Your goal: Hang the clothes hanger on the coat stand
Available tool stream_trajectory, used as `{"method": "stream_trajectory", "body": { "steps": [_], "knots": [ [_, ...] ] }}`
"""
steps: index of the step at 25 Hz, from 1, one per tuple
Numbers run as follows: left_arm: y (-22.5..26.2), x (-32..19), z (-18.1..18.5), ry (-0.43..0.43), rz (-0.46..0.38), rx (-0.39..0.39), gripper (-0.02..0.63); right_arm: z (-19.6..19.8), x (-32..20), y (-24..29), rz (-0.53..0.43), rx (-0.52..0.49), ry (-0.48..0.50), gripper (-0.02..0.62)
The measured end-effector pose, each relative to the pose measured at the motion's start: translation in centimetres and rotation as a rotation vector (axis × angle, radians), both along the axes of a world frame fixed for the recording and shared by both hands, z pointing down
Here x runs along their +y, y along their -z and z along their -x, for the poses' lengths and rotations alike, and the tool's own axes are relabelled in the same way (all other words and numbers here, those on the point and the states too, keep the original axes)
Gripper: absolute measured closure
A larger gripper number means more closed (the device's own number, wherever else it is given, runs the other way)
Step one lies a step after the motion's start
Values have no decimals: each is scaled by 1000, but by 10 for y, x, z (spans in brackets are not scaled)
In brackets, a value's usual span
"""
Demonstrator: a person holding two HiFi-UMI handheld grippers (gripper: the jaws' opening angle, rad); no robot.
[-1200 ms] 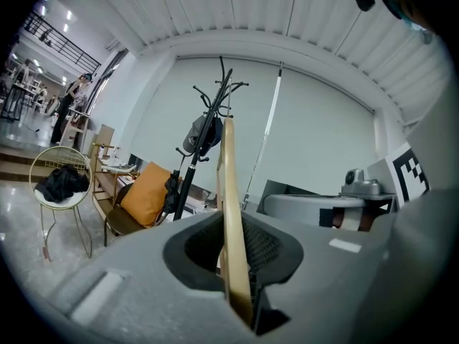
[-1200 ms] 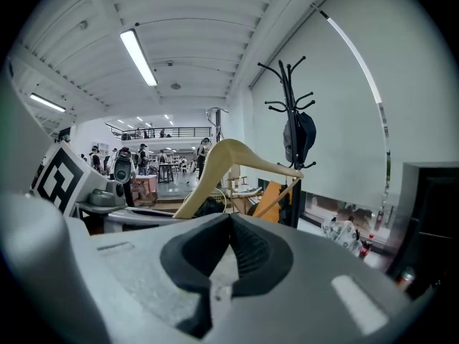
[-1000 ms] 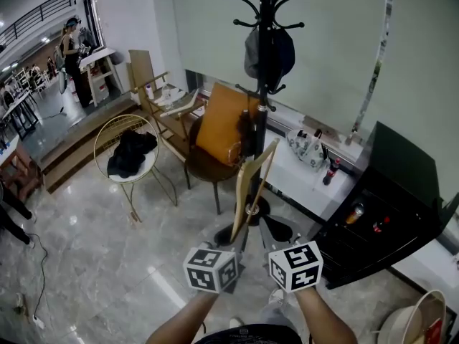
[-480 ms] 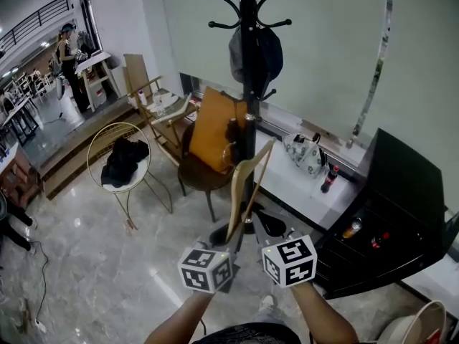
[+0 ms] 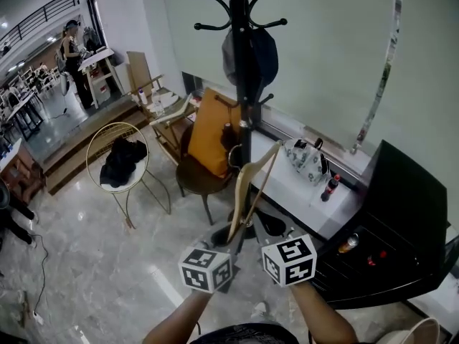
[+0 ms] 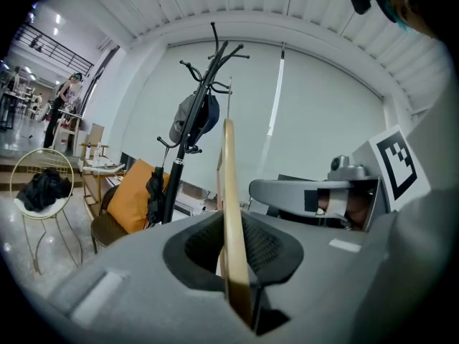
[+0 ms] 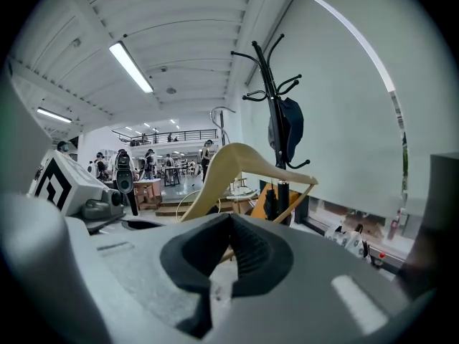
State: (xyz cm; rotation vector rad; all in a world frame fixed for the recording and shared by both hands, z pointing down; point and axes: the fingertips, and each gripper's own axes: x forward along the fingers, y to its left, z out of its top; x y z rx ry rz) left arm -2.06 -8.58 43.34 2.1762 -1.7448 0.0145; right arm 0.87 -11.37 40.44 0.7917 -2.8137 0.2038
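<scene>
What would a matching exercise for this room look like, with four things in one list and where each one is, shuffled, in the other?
Things:
1. wooden hanger
2. dark cap
3. black clothes
4. red-capped bottle

Places:
A. on the round gold-framed chair
B. on the white ledge by the window
C. between the jaws of the left hand-held gripper
D. hanging on the coat stand

Pairs: 1-C, 2-D, 3-A, 4-B
</scene>
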Motion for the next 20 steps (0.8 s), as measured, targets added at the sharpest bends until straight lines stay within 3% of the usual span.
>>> {"method": "stream_trajectory", "body": {
  "steps": [20],
  "knots": [
    [-16, -67, -19, 41, 31, 4, 557, -23, -72, 1, -9, -15, 62, 595]
  ]
}}
